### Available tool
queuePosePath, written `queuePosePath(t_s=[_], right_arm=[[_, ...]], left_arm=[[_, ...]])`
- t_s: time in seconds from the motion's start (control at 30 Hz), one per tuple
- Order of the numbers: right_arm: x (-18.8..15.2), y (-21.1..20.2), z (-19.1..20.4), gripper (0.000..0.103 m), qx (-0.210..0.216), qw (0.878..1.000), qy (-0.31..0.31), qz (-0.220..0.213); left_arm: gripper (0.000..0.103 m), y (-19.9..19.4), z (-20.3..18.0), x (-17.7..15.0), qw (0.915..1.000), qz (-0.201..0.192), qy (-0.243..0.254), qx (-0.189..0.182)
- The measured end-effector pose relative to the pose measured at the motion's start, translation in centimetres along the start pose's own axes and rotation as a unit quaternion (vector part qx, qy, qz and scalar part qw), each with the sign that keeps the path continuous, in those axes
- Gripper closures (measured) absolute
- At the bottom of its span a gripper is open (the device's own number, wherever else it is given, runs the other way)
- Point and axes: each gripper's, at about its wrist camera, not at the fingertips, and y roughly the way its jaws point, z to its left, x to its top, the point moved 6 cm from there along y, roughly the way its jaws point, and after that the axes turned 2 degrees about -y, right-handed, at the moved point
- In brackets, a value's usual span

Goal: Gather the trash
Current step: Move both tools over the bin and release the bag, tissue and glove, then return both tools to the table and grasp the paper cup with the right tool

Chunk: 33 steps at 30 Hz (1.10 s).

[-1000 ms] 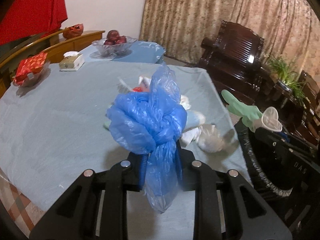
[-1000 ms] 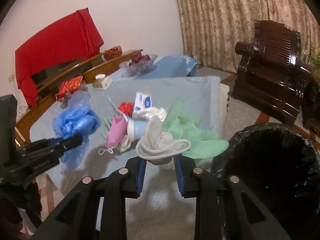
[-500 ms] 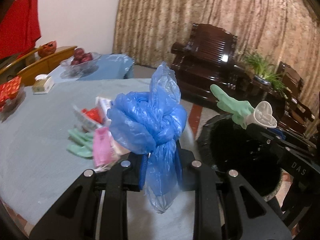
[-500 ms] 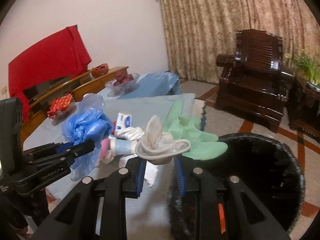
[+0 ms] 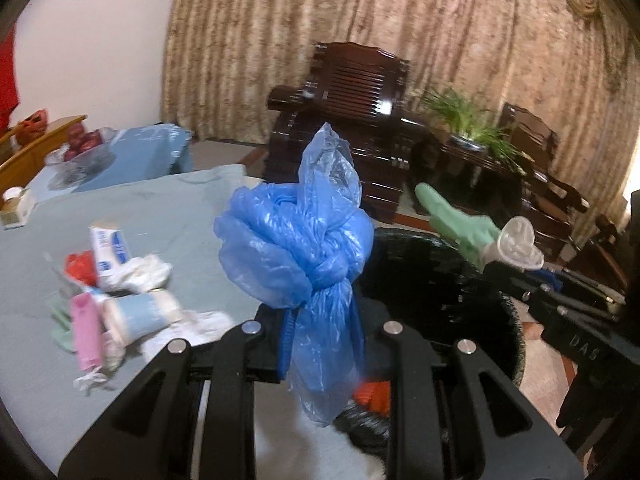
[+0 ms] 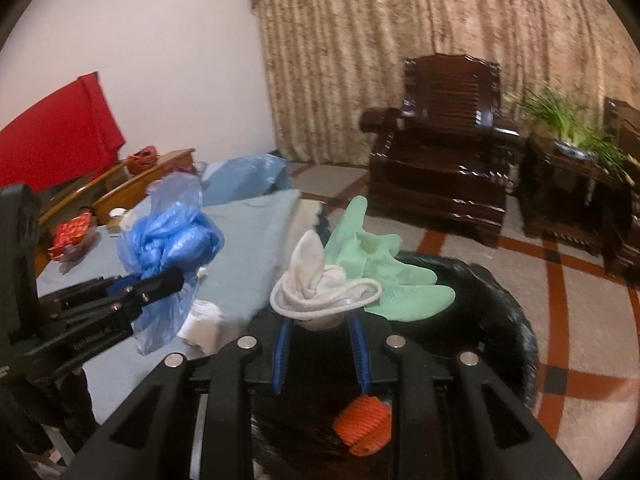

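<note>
My left gripper (image 5: 322, 344) is shut on a knotted blue plastic bag (image 5: 296, 248) and holds it at the near rim of the black-lined trash bin (image 5: 472, 280). My right gripper (image 6: 320, 344) is shut on a green rubber glove (image 6: 384, 276) with a white cuff (image 6: 316, 284), held over the bin (image 6: 500, 320). An orange ball-like piece (image 6: 362, 426) lies inside the bin. The left gripper with the blue bag (image 6: 168, 240) shows at left in the right wrist view; the glove (image 5: 460, 224) shows at right in the left wrist view.
More trash lies on the grey-blue table (image 5: 172, 216): a white-blue box (image 5: 110, 250), a paper cup (image 5: 140, 316), a pink item (image 5: 86, 332), crumpled tissue (image 5: 144, 274). Dark wooden armchairs (image 6: 448, 152) and a potted plant (image 6: 568, 128) stand behind the bin.
Both grippers have swung right from over the table to the bin, carrying the blue bag and the green glove. The bin now lies directly under the right gripper.
</note>
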Motion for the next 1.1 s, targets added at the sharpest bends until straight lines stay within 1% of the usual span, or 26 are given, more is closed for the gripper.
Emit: queuePosePath(t_s=[0.13, 0.2, 0.5, 0.57, 0.6, 0.67, 0.7, 0.73, 0.8, 0.83, 0.9, 0.93, 0.97, 1.0, 1.03, 1.1], right_arm=[[-1.6, 0.5, -2.1, 0.077, -0.016, 1.000, 0.015, 0.019], [-2.6, 0.8, -3.1, 0.077, -0.023, 0.999, 0.023, 0.028], [-4.7, 1.8, -6.4, 0.076, -0.044, 0.997, 0.045, 0.054], [-5.1, 1.9, -6.9, 0.075, -0.047, 0.996, 0.049, 0.060], [-5.3, 1.9, -7.1, 0.073, -0.048, 0.996, 0.050, 0.061], [-5.6, 1.7, -7.5, 0.071, -0.055, 0.995, 0.053, 0.063], [-5.7, 1.6, -7.6, 0.066, -0.055, 0.995, 0.053, 0.064], [-5.7, 1.4, -7.8, 0.064, -0.058, 0.995, 0.053, 0.062], [-5.6, 1.1, -8.1, 0.053, -0.067, 0.995, 0.053, 0.057], [-5.5, 0.9, -8.3, 0.049, -0.071, 0.995, 0.055, 0.054], [-5.4, 0.6, -8.6, 0.031, -0.079, 0.994, 0.058, 0.050], [-5.3, 0.5, -8.7, 0.025, -0.083, 0.994, 0.061, 0.047], [-5.3, 0.3, -8.7, 0.015, -0.085, 0.994, 0.062, 0.043], [-5.2, 0.3, -8.8, 0.011, -0.086, 0.994, 0.063, 0.040], [-5.0, 0.1, -8.6, 0.009, -0.086, 0.994, 0.064, 0.036], [-4.7, 0.1, -8.2, 0.006, -0.081, 0.994, 0.065, 0.032]], left_arm=[[0.080, 2.2, -1.8, -0.4, 0.9996, 0.014, 0.009, -0.022], [0.080, 3.1, -2.5, -0.5, 0.9994, 0.018, 0.014, -0.026], [0.080, 7.3, -5.5, -1.6, 0.9974, 0.046, 0.036, -0.042], [0.080, 8.1, -6.2, -1.9, 0.9964, 0.055, 0.040, -0.051], [0.078, 8.4, -6.3, -2.0, 0.9959, 0.060, 0.041, -0.055], [0.071, 8.9, -6.6, -2.3, 0.9949, 0.068, 0.039, -0.063], [0.061, 9.0, -6.6, -2.5, 0.9945, 0.071, 0.038, -0.067], [0.052, 9.0, -6.6, -2.6, 0.9940, 0.073, 0.036, -0.073], [0.046, 9.0, -6.4, -2.7, 0.9941, 0.073, 0.034, -0.073], [0.041, 8.8, -6.1, -2.7, 0.9942, 0.072, 0.031, -0.073], [0.036, 8.5, -5.7, -2.4, 0.9949, 0.069, 0.025, -0.069], [0.033, 8.1, -5.2, -2.3, 0.9954, 0.065, 0.020, -0.067], [0.031, 7.9, -4.8, -2.1, 0.9958, 0.063, 0.017, -0.065], [0.025, 7.5, -4.4, -2.0, 0.9963, 0.059, 0.013, -0.061], [0.021, 6.8, -3.6, -1.7, 0.9971, 0.052, 0.009, -0.054], [0.019, 5.7, -2.5, -1.4, 0.9981, 0.042, 0.006, -0.044]])
